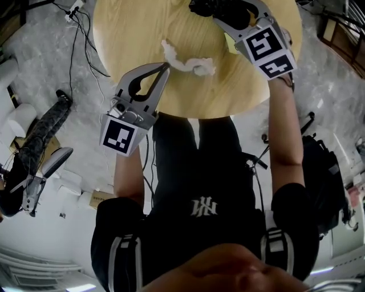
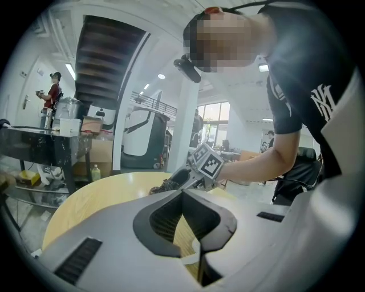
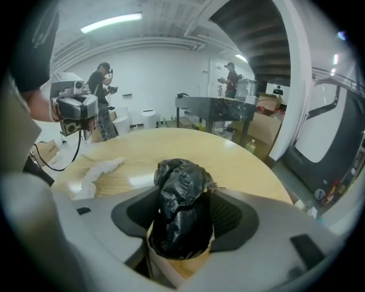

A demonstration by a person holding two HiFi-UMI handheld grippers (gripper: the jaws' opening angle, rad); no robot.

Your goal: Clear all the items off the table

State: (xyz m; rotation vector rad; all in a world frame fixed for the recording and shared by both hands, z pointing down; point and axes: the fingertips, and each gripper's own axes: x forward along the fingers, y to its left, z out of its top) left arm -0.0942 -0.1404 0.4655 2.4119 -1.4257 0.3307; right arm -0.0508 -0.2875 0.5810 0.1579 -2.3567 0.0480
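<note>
A round wooden table bears a crumpled white tissue, which also shows in the right gripper view as the same tissue lying flat. My left gripper has its jaws together and its tip is at the tissue's near end; in its own view the left gripper holds nothing that I can make out. My right gripper is at the table's far side, shut on a crumpled black plastic bag. A tan paper piece sits under the bag.
Cables trail over the grey floor left of the table. A black folded stand lies at the left and a black backpack at the right. Behind the table is a dark counter, with two people standing there.
</note>
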